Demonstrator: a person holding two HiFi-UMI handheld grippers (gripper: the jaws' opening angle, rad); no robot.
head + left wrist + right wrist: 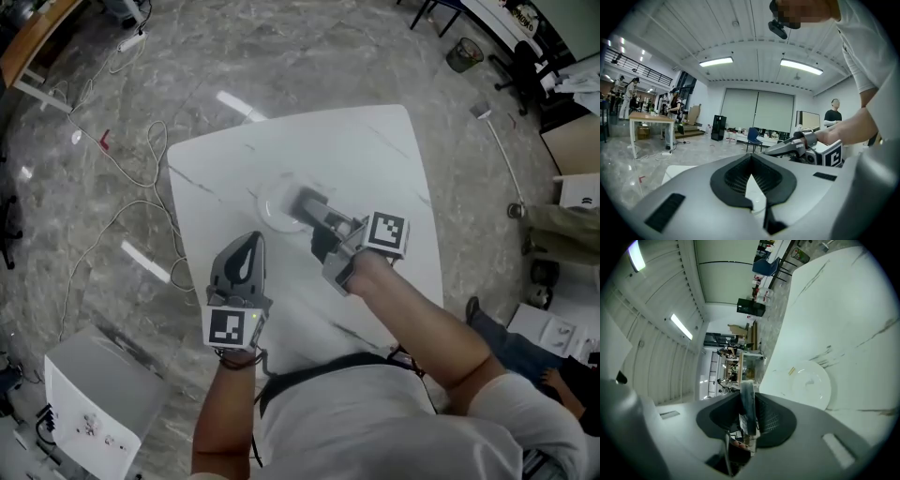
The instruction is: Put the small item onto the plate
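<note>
A grey marbled floor strewn with cables surrounds a white bench with rounded corners. The person stands at its near edge with both forearms out over it.

The right forearm reaches on a slant from the near right corner toward the bench's middle. The right gripper points at the far left corner, its tips by the right rim of the plate in the head view. The left forearm runs straight out from the near edge and stops near the left edge, holding the left gripper pointed away from the body.

The white plate lies about mid-bench, slightly toward the left edge.

The right gripper pinches the small item, a thin flat packet held edge-on between its pads and not resting on the plate. The left gripper's jaws are pressed together at the tips with nothing between them.
</note>
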